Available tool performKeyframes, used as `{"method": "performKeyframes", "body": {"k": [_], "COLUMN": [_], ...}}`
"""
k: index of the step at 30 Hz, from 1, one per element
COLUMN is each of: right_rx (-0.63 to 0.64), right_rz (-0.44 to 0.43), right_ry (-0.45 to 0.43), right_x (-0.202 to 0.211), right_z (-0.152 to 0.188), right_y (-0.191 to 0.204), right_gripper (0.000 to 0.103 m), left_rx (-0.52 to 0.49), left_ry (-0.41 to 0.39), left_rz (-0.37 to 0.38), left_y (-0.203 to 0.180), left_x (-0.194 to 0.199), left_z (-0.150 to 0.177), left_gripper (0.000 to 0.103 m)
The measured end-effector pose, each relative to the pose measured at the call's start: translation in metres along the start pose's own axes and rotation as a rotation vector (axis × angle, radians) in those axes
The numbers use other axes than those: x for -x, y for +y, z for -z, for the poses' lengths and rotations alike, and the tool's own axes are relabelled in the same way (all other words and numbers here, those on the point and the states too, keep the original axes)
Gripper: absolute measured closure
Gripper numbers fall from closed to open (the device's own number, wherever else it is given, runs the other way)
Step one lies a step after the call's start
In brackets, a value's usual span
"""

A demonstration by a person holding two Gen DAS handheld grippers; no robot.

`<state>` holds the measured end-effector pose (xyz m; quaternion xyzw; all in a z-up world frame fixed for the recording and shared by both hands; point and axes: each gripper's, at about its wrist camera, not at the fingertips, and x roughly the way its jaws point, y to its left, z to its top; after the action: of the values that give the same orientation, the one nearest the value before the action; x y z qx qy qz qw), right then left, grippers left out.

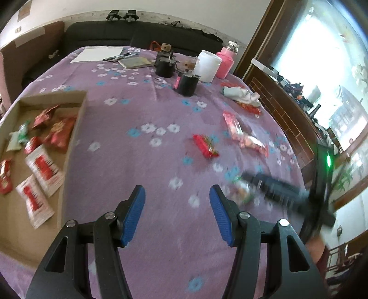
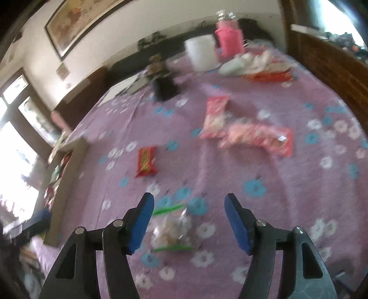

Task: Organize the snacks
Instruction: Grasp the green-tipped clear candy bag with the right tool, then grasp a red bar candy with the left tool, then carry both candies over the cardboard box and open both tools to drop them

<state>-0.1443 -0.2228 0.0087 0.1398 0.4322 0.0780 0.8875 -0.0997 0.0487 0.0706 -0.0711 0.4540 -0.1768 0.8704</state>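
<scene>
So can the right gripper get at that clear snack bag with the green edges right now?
Probably yes. The right gripper is open, with the clear snack bag lying on the tablecloth between its fingers; nothing covers it.

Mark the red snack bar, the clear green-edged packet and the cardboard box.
red snack bar [image 2: 146,162], right wrist view, wrapper middle.
clear green-edged packet [image 2: 171,228], right wrist view, clear middle.
cardboard box [image 1: 79,119], left wrist view, right wall.

Walls: white wall [image 1: 188,13], framed painting [image 2: 76,20] hanging high.
Furniture: black sofa [image 1: 138,39] behind the table; dark wooden cabinet [image 1: 283,110] alongside.
Table cover: purple floral cloth [image 1: 142,110].
Light: bright daylight through window [image 2: 13,147].
</scene>
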Motion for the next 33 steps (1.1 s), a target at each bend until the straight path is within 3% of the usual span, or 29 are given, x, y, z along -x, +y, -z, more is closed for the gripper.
{"method": "performKeyframes", "body": {"k": [7,9,11,17,21,22,23,24,29,33], "right_rx": [0.148,0.197,0.226,0.201,0.189,0.184,0.18,0.175,0.177,0.162], "right_rz": [0.056,0.117,0.191,0.182,0.174,0.17,0.168,0.164,0.156,0.134], "right_ry": [0.015,0.007,-0.007,-0.01,-0.01,-0.011,-0.011,-0.011,-0.016,-0.022], "right_x": [-0.016,-0.016,-0.017,-0.013,-0.014,-0.014,-0.014,-0.013,-0.013,-0.012], "right_z": [0.015,0.019,0.023,0.024,0.022,0.021,0.021,0.02,0.021,0.02], "right_y": [0.026,0.032,0.035,0.027,0.025,0.024,0.023,0.022,0.023,0.019], "right_gripper": [0.039,0.057,0.067,0.068,0.068,0.068,0.068,0.068,0.068,0.068], "left_rx": [0.035,0.025,0.011,-0.066,-0.178,-0.207,-0.233,-0.254,-0.237,-0.173], "left_ry": [0.052,0.067,0.082,0.121,0.093,0.087,0.075,0.071,0.05,0.022], "left_rz": [0.016,0.013,-0.009,-0.063,-0.13,-0.154,-0.181,-0.192,-0.164,-0.088], "left_y": [-0.023,-0.032,-0.04,-0.062,-0.077,-0.08,-0.081,-0.082,-0.071,-0.054], "left_x": [-0.055,-0.072,-0.089,-0.127,-0.136,-0.137,-0.136,-0.136,-0.116,-0.082], "left_z": [-0.033,-0.04,-0.044,-0.048,-0.046,-0.044,-0.041,-0.04,-0.036,-0.035], "left_gripper": [0.046,0.047,0.047,0.047,0.047,0.05,0.072,0.087,0.087,0.087]}}
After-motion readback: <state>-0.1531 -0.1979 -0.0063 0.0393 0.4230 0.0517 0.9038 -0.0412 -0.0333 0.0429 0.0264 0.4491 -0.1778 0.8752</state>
